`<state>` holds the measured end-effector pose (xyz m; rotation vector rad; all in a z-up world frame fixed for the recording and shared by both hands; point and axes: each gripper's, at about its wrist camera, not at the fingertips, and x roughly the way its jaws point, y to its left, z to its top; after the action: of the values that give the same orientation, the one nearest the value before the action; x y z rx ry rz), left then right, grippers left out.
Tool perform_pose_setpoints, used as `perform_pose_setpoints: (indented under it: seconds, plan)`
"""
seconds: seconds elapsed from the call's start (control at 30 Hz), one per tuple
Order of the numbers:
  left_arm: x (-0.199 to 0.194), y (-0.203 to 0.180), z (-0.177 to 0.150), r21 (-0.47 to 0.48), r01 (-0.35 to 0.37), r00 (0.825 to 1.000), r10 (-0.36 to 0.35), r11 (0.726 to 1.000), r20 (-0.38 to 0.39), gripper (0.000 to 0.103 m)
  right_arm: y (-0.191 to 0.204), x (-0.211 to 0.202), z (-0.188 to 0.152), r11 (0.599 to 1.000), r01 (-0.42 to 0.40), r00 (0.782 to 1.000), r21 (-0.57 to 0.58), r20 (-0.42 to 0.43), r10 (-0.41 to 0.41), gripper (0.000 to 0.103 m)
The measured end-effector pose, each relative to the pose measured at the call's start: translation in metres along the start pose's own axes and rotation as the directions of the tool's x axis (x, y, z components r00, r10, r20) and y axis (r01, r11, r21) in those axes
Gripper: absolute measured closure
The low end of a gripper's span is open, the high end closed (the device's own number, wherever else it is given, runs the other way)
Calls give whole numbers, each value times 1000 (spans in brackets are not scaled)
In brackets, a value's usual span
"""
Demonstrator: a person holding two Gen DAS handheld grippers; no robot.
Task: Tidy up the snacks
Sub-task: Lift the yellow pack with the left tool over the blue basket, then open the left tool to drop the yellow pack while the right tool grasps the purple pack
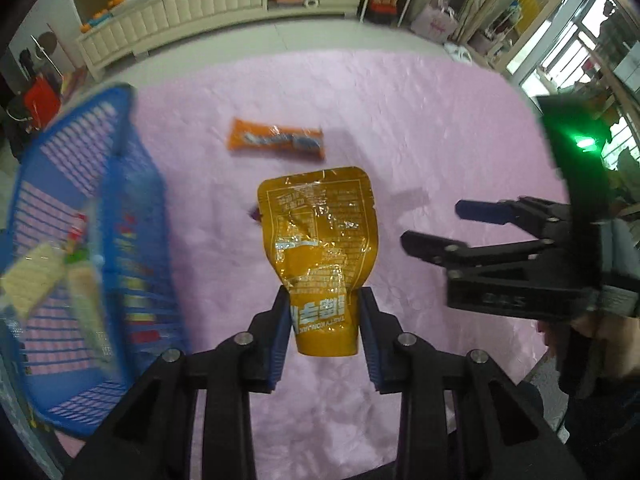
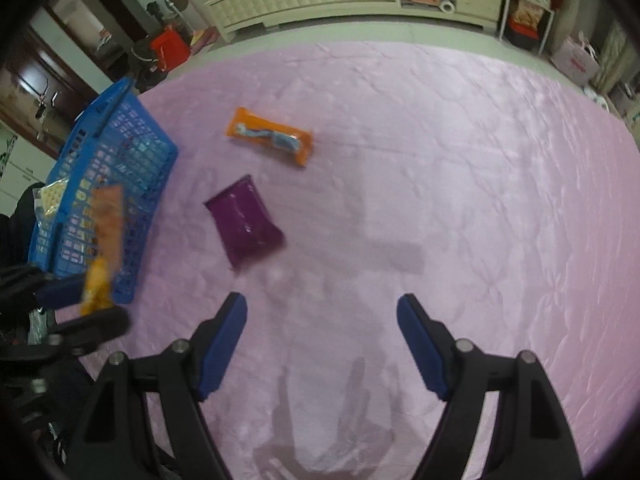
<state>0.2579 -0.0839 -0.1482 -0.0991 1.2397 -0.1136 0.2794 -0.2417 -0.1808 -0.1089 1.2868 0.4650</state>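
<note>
Between our left gripper's (image 1: 322, 322) blue pads hangs the pouch (image 1: 320, 256), a yellow foil pack clamped by its narrow bottom end, its broad end pointing away over the pink cloth (image 1: 440, 128). We judge it light and soft: the film is crinkled and glossy, so it will flex and may slip if the pads ease off. The folded seam end, where we have it, looks like the firmest place to hold. Printed on that end, upside down to us, we read "TASTY NON-JUK" or something close; the large white characters above it and the fine text panel are too small or skewed to make out.

Our right gripper (image 2: 322, 344) stands wide apart with nothing in it, above bare cloth. Left of the pouch sits the blue basket (image 1: 132, 208), with a pale cracker pack (image 1: 28, 280) and other blurred items already inside.

Two snacks lie loose on the cloth: an orange bar (image 2: 270, 136) with blurred blue lettering we cannot read, and a purple pack (image 2: 246, 220), flat and shiny, likely just as slippery; its sealed edge seems the best place to pinch.
</note>
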Motion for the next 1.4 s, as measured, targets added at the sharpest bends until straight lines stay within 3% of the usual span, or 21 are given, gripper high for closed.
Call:
perform_pose_setpoints:
  seconds: [0.33,0.6,0.83,1.0,1.03,1.13,1.4]
  plan:
    - [-60,63,-21,-67,-75,992,82,995,99,73,60,28,27,986,70,997,-154,-25,-74,22]
    - [-52,124,-24,-164,-115,989,128,980,68,73,82,70,44,960,92,992,-263,-57,-110,22]
    - [-22,141,-23,-178,-115,993,120,977,14,73,79,111,61,955,95,986,-281,-106,-130,22]
    - [-12,149,-19,-178,-115,993,119,977,10,72,84,121,66,944,111,988,-309,-69,-138,22]
    - [-7,152,-17,-190,-108,994,112,976,13,72,84,121,66,942,111,988,-315,-64,-138,24]
    - [-7,158,-13,-196,-97,994,105,976,26,72,92,115,65,934,111,990,-340,-45,-134,50]
    - [-19,162,-18,-177,-92,994,103,980,49,72,94,81,57,950,81,994,-301,-42,-98,50]
